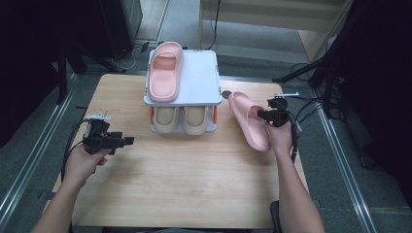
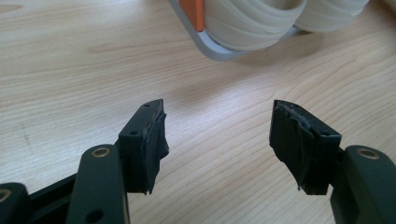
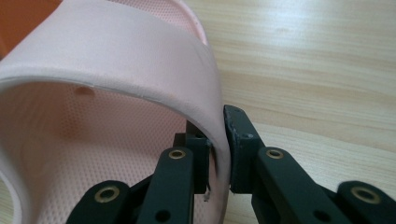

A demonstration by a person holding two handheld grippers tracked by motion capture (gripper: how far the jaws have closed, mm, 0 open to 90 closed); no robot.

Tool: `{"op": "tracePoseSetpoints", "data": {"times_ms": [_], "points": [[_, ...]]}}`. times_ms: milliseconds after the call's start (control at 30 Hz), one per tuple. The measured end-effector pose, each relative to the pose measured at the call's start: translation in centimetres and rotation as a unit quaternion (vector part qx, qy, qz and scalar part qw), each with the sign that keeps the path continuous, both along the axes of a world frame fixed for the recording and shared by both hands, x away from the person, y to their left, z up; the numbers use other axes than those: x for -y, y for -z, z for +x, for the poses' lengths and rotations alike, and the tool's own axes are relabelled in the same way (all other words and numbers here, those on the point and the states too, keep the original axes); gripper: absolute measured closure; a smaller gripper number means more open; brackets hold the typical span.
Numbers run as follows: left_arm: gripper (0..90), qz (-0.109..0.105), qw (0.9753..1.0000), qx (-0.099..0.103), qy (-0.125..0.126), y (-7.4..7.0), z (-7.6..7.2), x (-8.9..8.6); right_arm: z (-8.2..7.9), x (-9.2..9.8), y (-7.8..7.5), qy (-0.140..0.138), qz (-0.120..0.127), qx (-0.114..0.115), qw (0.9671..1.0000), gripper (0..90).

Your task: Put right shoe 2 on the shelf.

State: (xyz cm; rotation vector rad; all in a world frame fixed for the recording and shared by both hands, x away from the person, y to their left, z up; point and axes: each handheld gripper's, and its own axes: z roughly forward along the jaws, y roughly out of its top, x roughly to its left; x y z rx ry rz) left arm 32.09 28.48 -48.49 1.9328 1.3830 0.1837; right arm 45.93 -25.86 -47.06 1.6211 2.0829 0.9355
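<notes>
Room: grey floor around, metal rails (image 1: 36, 145) along left and right sides, dark equipment and cables at back. Wooden table (image 1: 184, 189) w/ light grain, mostly bare at front.

Near left edge: left gripper (image 1: 127, 141) held in left hand (image 1: 86, 160), jaws spread wide, nothing between; in left gripper view just above bare wood, pointing toward rack base.

Middle, at back edge: grey two-level shoe rack (image 1: 204, 80) w/ orange side parts. On top shelf, left half: one pink slipper (image 1: 165, 73), lying flat, toe toward back. On lower shelf: pair of beige slippers (image 1: 180, 119), side by side.

Right of rack, close to right edge: second pink slipper (image 1: 245, 116), tilted, heel end low near table; contact w/ wood not clear. Right gripper (image 1: 264, 115) in right hand (image 1: 281, 136), jaws pressed on strap of this slipper, pinching strap edge from both sides, seen close in right gripper view (image 3: 217, 154).
</notes>
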Motion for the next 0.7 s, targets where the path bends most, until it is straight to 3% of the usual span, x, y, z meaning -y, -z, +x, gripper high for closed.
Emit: {"op": "tracePoseSetpoints", "data": {"times_ms": [200, 367, 533, 700], "points": [[36.1, -0.005, 1.0000, 0.002, 0.003, -0.1, 0.5, 0.1, 0.3, -1.2, -2.1, -0.018, -0.025, 0.011, 0.9995, 82.2], [36.0, -0.014, 0.9999, -0.001, 0.006, -0.1, 0.9, 0.1, 1.1, -1.6, -4.1, -0.016, -0.005, 0.003, 0.9999, 82.3], [35.8, -0.007, 0.9999, -0.008, 0.011, 0.0, 1.3, 0.4, 1.8, -2.2, -6.5, -0.015, -0.017, 0.006, 0.9997, 82.3], [35.7, -0.003, 0.9998, -0.008, 0.017, 0.0, 1.5, 0.7, 2.4, -2.3, -8.3, -0.009, -0.013, 0.001, 0.9999, 82.2]]}}
